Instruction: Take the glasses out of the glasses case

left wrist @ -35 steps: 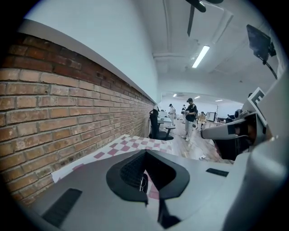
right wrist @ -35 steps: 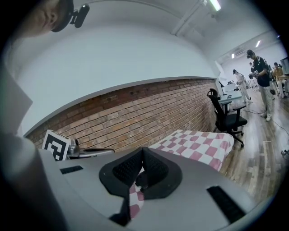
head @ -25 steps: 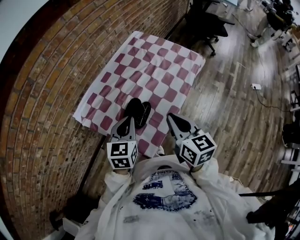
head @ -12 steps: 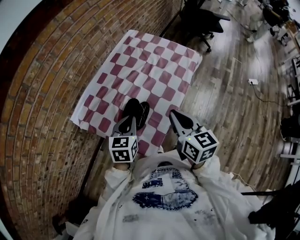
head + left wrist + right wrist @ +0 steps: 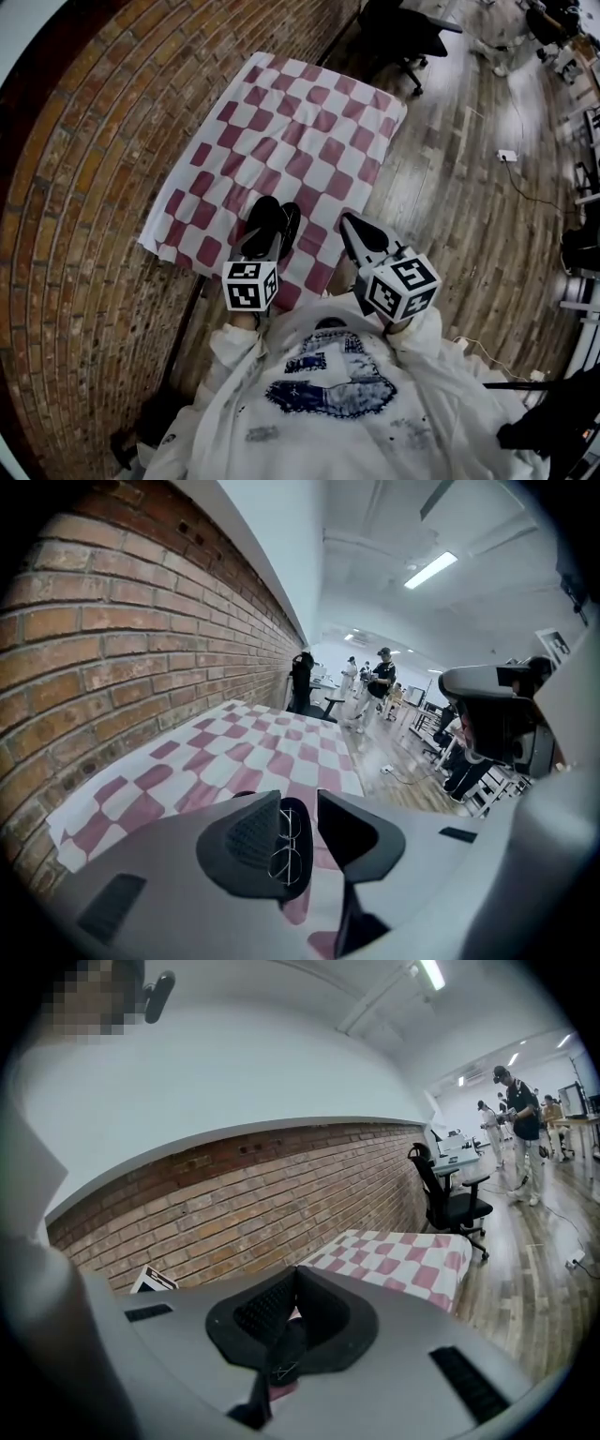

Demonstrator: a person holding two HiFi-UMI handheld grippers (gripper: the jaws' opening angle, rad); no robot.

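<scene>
A black glasses case (image 5: 273, 219) lies open on the near part of a red-and-white checked cloth (image 5: 300, 141). Thin wire-framed glasses (image 5: 284, 848) rest in the case (image 5: 302, 862), seen through the gap of my left gripper (image 5: 300, 799). That gripper (image 5: 265, 242) hangs just over the case's near end. Its jaws have just been opening and now stand apart, touching nothing. My right gripper (image 5: 350, 223) sits to the right of the case over the cloth, apart from it. In the right gripper view its jaws (image 5: 294, 1275) meet at the tips, and a dark shape shows below them.
A brick wall (image 5: 84, 187) runs along the cloth's left side. Wooden floor (image 5: 469, 206) lies to the right, with a white socket and cable (image 5: 507, 156). A black office chair (image 5: 403, 33) stands past the far end. People stand far off in the room (image 5: 380, 672).
My left gripper has come down and forward onto the near end of the case, and its jaws have parted. The right gripper has shifted only slightly.
</scene>
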